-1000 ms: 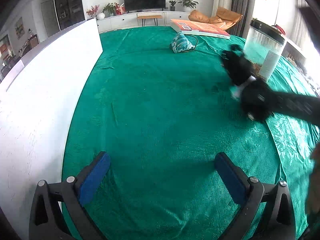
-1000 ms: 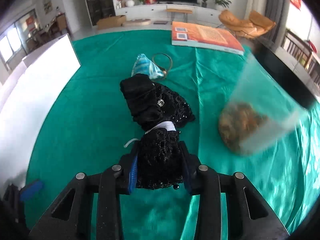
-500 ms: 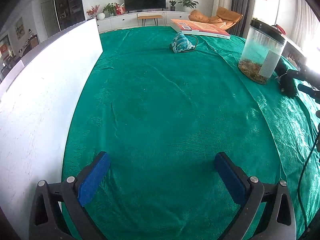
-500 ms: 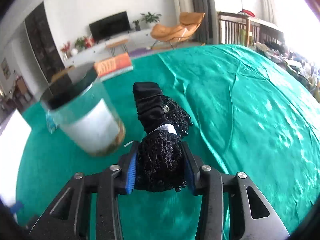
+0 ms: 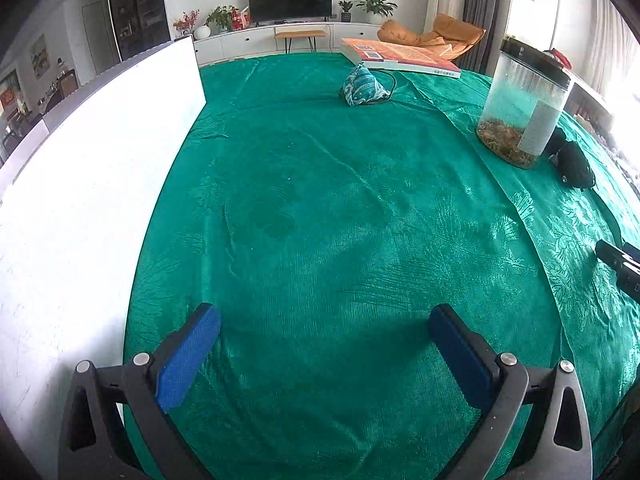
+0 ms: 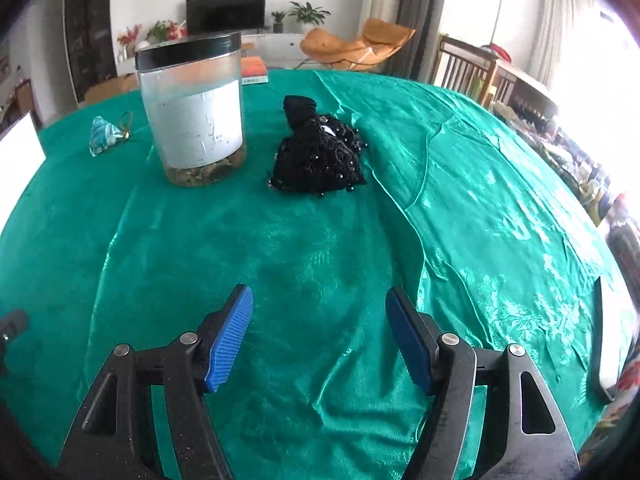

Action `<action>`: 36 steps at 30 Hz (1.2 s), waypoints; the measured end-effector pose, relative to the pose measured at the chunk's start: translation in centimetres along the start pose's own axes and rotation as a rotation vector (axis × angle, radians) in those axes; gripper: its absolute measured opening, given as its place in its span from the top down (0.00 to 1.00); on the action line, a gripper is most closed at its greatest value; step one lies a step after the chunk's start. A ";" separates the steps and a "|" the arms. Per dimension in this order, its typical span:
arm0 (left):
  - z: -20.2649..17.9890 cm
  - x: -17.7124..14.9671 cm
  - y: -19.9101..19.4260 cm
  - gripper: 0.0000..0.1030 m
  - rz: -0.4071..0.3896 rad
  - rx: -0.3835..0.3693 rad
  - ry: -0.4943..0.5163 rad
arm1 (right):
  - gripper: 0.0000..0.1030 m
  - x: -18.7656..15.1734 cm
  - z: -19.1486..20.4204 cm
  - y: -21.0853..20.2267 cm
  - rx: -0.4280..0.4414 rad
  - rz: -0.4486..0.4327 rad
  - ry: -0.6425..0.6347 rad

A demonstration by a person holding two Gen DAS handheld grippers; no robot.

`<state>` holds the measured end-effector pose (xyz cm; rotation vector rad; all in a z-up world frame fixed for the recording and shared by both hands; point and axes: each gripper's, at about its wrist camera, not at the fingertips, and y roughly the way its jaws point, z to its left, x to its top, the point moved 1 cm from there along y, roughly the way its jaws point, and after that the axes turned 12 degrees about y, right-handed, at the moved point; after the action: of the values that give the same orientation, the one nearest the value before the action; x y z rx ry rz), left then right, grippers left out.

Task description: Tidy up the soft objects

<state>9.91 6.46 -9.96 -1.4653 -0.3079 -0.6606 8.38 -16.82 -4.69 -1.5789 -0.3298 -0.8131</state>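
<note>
black beaded pouch (image 6: 318, 156) on cloth | right gripper (image 6: 320, 338) parted, well short

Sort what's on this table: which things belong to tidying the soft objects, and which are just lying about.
For the job:
black beaded pouch, set down by the jar
blue patterned pouch
right tool, open and empty
left tool, open and empty

Lying about:
jar
orange book
white board

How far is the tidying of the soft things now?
Done: the black beaded bundle lies on the green cloth beside the jar. In hand: nothing; the right gripper has just opened, the left gripper is open. Left: the blue patterned pouch near the book.
</note>
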 end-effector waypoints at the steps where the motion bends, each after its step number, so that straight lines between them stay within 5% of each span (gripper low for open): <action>1: 0.0 0.0 0.0 0.00 0.000 0.000 0.000 | 0.30 -0.1 -0.1 0.4 -0.002 0.022 0.003; 10: 0.0 0.0 0.0 0.00 0.000 0.001 0.000 | 0.24 0.5 -2.1 0.7 0.067 0.063 0.101; 36: 0.0 0.0 0.0 0.00 0.000 0.001 0.000 | 0.23 0.2 -1.8 0.8 0.062 0.064 0.097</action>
<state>9.93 6.45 -9.95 -1.4641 -0.3080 -0.6604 8.48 -18.78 -5.19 -1.4802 -0.2315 -0.8193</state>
